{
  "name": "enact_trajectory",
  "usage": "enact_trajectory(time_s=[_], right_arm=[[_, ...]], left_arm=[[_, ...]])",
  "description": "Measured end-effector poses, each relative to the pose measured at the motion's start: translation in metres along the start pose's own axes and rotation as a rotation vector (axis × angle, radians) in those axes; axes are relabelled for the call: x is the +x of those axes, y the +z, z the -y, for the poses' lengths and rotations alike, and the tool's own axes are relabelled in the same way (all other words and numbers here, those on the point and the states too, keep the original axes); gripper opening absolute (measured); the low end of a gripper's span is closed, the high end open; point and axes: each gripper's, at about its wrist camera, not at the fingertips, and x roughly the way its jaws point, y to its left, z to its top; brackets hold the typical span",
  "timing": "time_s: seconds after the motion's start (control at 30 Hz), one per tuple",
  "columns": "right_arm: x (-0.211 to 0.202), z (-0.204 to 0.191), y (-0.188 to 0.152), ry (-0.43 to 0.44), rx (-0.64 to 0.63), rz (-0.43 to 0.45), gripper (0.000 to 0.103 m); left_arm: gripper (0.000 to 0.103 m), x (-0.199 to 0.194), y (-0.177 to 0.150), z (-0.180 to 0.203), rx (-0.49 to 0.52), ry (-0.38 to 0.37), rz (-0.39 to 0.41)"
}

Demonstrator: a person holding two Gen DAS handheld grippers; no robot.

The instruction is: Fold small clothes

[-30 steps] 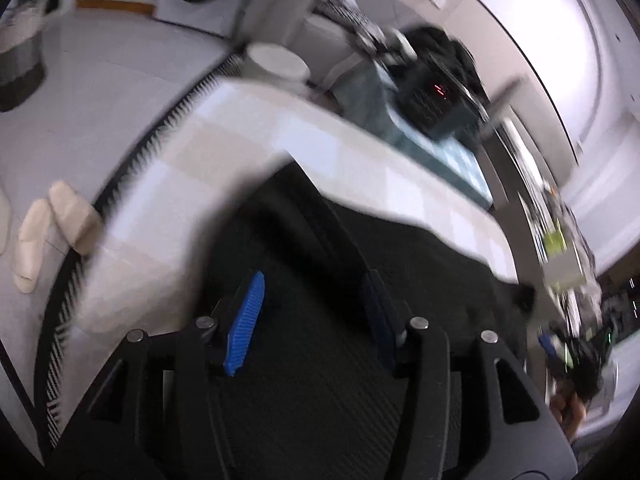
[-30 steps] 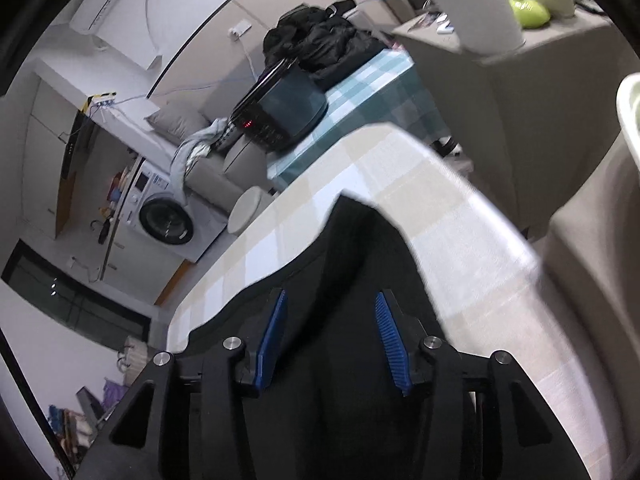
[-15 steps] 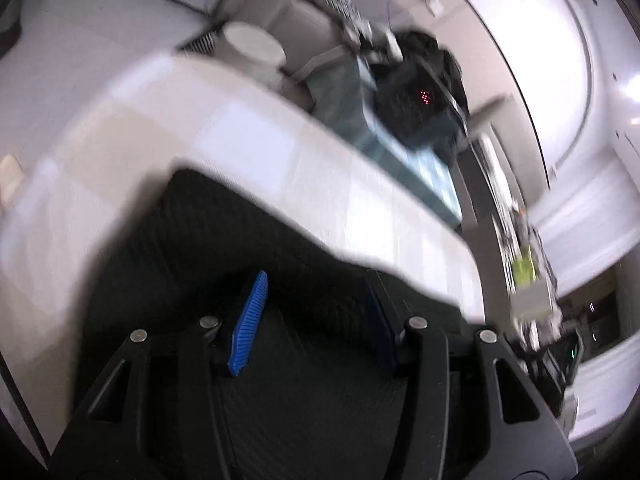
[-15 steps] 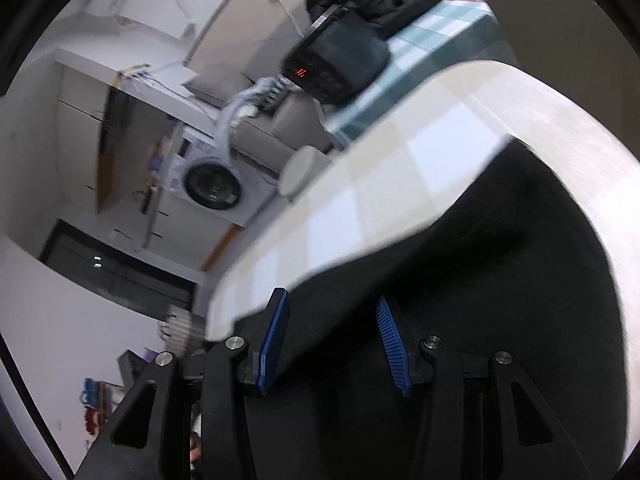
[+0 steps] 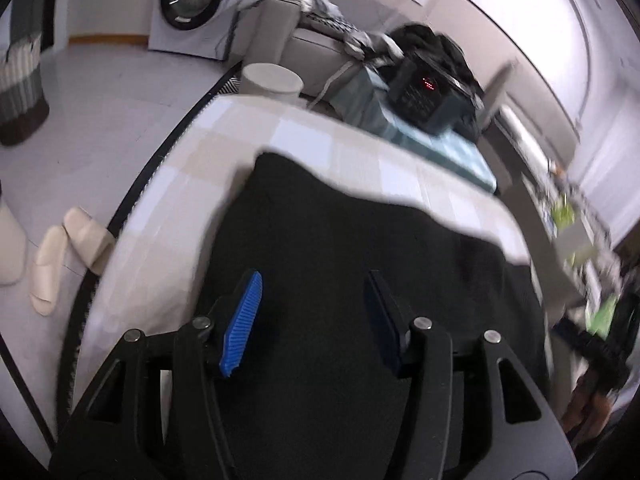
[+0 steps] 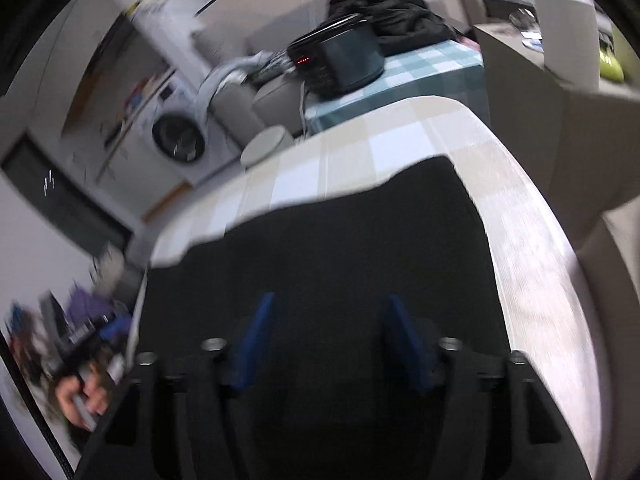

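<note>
Right gripper (image 6: 328, 340) hangs over the black garment (image 6: 340, 248), jaws just swung apart, no cloth pinched between them. Garment lies flat on the checked table (image 6: 348, 148), reaching toward its right edge.

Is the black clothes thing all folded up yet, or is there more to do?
Partly. The black garment lies spread flat on the checked tablecloth, which looks done. Right now both grippers hover over it: the left gripper and the right gripper, whose jaws have just been opening, pinch nothing. No neat folded bundle shows, so more folding likely remains.
</note>
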Motion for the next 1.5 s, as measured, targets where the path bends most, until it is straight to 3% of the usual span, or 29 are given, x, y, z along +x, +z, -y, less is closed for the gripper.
enact_trajectory(time_s=[0.1, 0.17, 0.3, 0.43, 0.63, 1.03, 1.5], right_arm=[[-0.016, -0.010, -0.037, -0.043, -0.080, 0.004, 0.083], [-0.021, -0.015, -0.061, -0.087, -0.133, -0.015, 0.084], [-0.025, -0.017, -0.094, -0.146, -0.165, -0.049, 0.084], [-0.027, -0.022, -0.128, -0.172, -0.293, -0.092, 0.084], [-0.017, -0.026, -0.149, -0.222, -0.466, -0.121, 0.087], [-0.018, -0.018, -0.147, -0.142, -0.478, -0.116, 0.090], [-0.016, -0.021, -0.146, -0.139, -0.499, -0.114, 0.091]], left_arm=[[0.057, -0.015, -0.039, 0.022, 0.067, 0.015, -0.036], [0.069, -0.022, -0.059, 0.036, 0.096, 0.039, -0.045], [0.084, -0.039, -0.090, 0.052, 0.081, 0.057, -0.040], [0.101, -0.045, -0.115, 0.065, 0.072, 0.054, -0.072], [0.102, -0.049, -0.135, 0.077, 0.067, 0.084, -0.091], [0.101, -0.049, -0.132, 0.074, 0.017, 0.132, -0.124], [0.101, -0.037, -0.134, 0.063, 0.003, 0.097, -0.136]])
